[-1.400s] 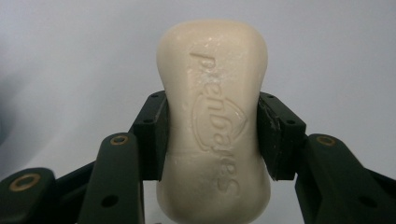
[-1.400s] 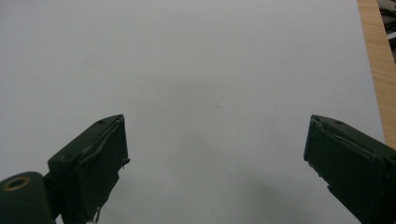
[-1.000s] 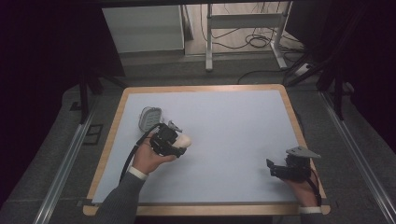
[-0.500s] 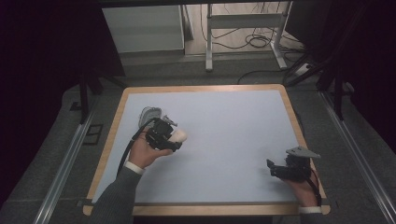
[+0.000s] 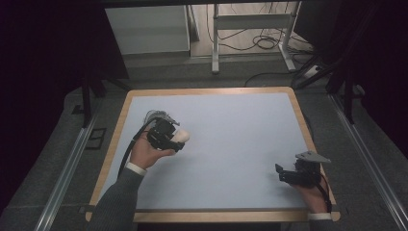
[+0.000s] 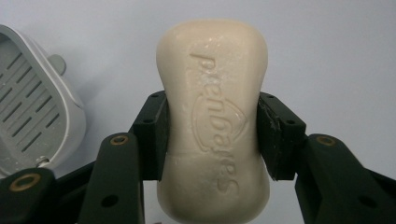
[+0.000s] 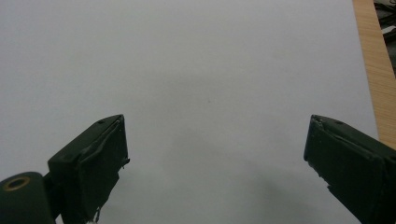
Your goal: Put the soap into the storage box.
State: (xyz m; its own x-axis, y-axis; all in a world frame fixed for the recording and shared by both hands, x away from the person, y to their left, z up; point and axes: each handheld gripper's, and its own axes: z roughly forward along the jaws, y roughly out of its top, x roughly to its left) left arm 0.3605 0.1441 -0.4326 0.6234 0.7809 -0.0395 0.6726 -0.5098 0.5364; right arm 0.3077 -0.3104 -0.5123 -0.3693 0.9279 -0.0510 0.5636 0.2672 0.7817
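Pale blue table point(image 5: 231, 144): at 9 o'clock, left gripper point(image 6: 211, 135) clamps a cream soap bar point(image 6: 214, 112) beside a grey soap dish point(image 6: 32, 107); at 4 o'clock, right gripper point(image 7: 215, 154) gapes wide.

High view looks forward and down on the whole table point(image 5: 231, 144). Both gripper views sit close, facing its pale surface, shared with it.

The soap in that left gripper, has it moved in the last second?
Yes. The soap, held in the left gripper, has gone away from the person, toward the table's far edge, nearer the soap dish.
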